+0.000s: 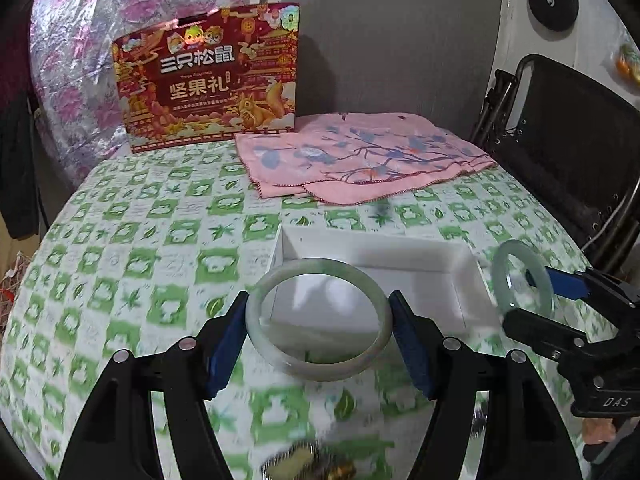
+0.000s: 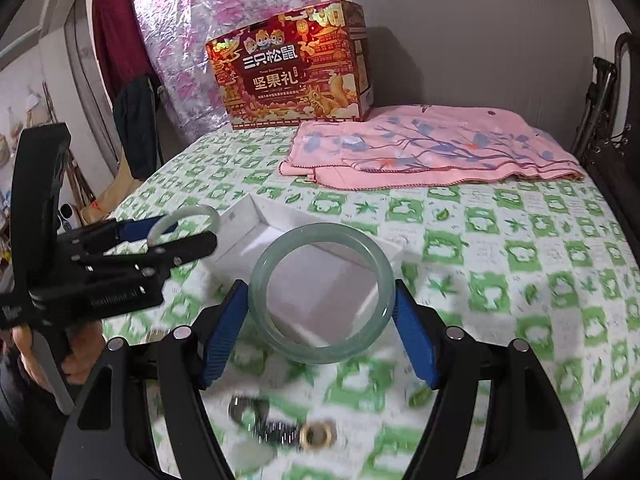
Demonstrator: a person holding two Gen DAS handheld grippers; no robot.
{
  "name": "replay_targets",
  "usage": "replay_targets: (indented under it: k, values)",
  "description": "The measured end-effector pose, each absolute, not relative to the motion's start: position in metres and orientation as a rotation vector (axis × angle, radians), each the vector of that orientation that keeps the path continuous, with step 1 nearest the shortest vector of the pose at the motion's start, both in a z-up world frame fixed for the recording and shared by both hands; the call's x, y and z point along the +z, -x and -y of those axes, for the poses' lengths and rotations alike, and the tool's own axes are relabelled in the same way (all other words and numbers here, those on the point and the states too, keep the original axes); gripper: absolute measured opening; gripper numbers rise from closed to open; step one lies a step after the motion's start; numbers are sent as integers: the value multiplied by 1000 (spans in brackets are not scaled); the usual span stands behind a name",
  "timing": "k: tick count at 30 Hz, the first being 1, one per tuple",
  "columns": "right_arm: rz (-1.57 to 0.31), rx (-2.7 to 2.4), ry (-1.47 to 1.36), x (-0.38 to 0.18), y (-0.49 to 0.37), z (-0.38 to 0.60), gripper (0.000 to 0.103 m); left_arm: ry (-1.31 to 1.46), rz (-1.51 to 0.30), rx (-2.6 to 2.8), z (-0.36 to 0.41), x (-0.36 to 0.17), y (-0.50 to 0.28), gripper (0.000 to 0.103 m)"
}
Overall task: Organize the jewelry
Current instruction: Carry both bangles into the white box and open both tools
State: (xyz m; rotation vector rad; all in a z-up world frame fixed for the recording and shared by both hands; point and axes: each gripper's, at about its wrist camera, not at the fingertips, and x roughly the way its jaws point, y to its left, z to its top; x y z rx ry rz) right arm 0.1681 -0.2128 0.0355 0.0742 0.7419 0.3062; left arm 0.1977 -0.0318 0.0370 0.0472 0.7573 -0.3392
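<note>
Starting at the left, the left gripper clamps a pale green bangle across its width, both blue pads pressed on the outer rim, the ring held level above the near edge of the white box. In the right wrist view this gripper sits at about 9 o'clock, a hand below it on the handle.

At centre the white box lies open on the green-and-white tablecloth. From both views its floor looks bare; nothing can be made out inside.

To the right, the right gripper pinches a second bangle, bluer in tone, the same way, poised over the box's near corner. It shows at about 3 o'clock in the left wrist view.

The step in hand appears to be carrying both bangles to the box. Next, each would need lowering inside the walls, then the fingers spreading.

At 6 o'clock, blurred small jewellery waits on the cloth.
</note>
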Motion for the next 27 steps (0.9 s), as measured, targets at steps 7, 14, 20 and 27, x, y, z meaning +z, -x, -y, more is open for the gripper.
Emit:
replay_targets:
  k: [7, 14, 20, 27]
  values:
    - [-775, 323, -62, 23, -199, 204, 68, -24, -806, -345, 33, 17, -228, 69]
    - [-790, 345, -48, 11, -206, 201, 68, -23, -809, -359, 32, 10, -230, 69]
    - [-763, 336, -64, 18, -202, 207, 68, -10, -811, -354, 27, 11, -229, 69]
    - [-765, 329, -55, 18, -195, 209, 68, 2, -852, -352, 23, 4, -232, 69]
